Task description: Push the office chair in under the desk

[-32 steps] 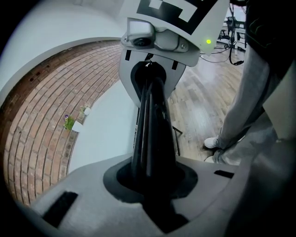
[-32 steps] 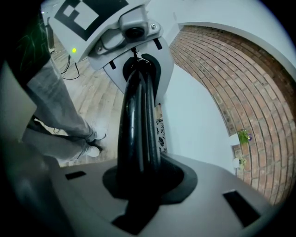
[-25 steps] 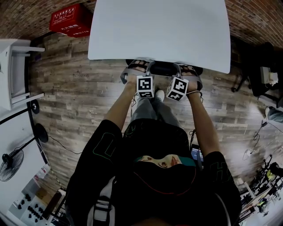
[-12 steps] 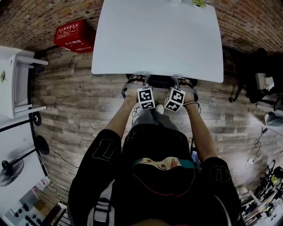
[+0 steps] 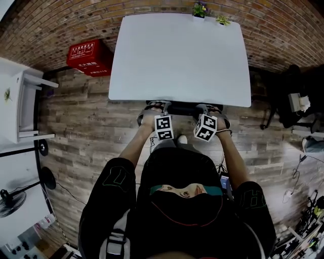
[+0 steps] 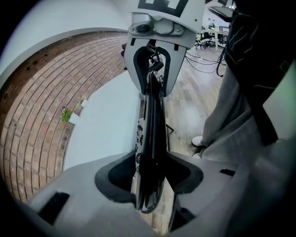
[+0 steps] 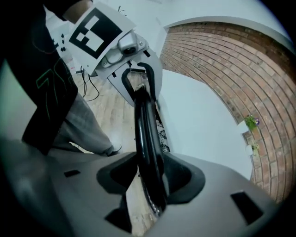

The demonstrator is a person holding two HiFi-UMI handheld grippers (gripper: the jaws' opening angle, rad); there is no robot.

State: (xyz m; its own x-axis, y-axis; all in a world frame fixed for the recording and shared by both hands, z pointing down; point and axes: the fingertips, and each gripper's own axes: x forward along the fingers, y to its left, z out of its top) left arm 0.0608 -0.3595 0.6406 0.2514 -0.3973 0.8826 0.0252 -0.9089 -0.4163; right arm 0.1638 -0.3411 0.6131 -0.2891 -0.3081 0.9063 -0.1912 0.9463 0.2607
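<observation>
At the desk's (image 5: 179,55) near edge, my left gripper (image 6: 149,178) and right gripper (image 7: 150,178) had just been opening, the chair back (image 6: 155,115) loose between their jaws.

Desk (image 5: 179,55) x1, ofc chair (image 5: 185,108) x1, tools (image 6: 149,185) (image 7: 150,185) x2, plants (image 5: 200,9) (image 5: 221,20) x2, red crate (image 5: 90,56) x1.

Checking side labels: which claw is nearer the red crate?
Left. The left claw sits toward the red crate, the right claw farther across; both have just been opening, chair back between jaws.
</observation>
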